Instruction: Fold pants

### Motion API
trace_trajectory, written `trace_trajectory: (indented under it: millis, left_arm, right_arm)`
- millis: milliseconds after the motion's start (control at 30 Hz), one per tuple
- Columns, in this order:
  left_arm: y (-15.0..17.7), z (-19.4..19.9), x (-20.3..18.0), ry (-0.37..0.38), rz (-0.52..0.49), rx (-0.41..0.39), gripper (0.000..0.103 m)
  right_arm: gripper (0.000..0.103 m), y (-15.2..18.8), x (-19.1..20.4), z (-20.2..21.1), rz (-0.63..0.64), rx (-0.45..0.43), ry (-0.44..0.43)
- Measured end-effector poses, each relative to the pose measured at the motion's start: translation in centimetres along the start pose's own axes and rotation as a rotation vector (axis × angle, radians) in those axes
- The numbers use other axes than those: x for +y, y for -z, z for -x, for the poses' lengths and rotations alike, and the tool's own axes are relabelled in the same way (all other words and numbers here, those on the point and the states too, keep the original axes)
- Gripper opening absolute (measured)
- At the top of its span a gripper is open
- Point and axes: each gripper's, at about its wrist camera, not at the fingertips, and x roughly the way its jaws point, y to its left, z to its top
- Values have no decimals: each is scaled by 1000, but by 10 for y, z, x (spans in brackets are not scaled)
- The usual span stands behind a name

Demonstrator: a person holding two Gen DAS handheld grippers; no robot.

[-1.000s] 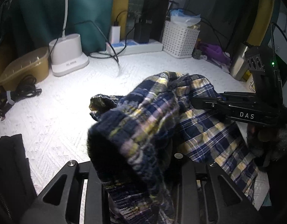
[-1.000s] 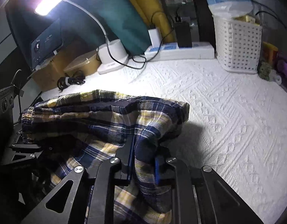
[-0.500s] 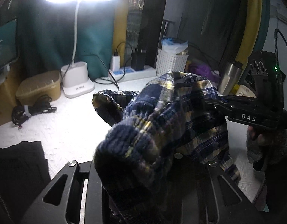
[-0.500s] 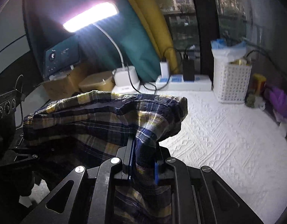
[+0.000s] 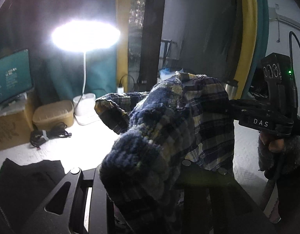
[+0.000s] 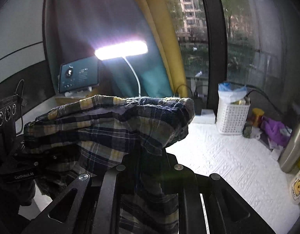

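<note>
White "DAS" lettering on black right gripper (image 5: 230,105) body, right side of left wrist view. Grey "CenRoboLAI", partly blurred, on black left gripper (image 6: 50,156) body, near left.

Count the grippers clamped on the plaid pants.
2: the left gripper grips a bunched end near its camera; the right gripper pinches the other end. The plaid pants hang between them.

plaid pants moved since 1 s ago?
Yes, upward. The plaid pants, gripped by both grippers, now hang above the white tablecloth, their top edge level with the white basket rim; earlier they lay far lower.
</note>
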Motion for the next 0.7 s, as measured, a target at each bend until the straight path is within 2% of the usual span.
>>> trace_trajectory:
  millis: [133, 467, 700]
  left_arm:
    - [-1, 16, -5, -15, -30, -28, 28]
    - [13, 51, 2, -46, -16, -69, 28]
    - [22, 94, 16, -87, -9, -146, 28]
  right_arm:
    - [16, -3, 11, 17, 12, -34, -3]
    - [16, -6, 57, 53, 83, -90, -28]
    - [16, -14, 94, 73, 145, -149, -51]
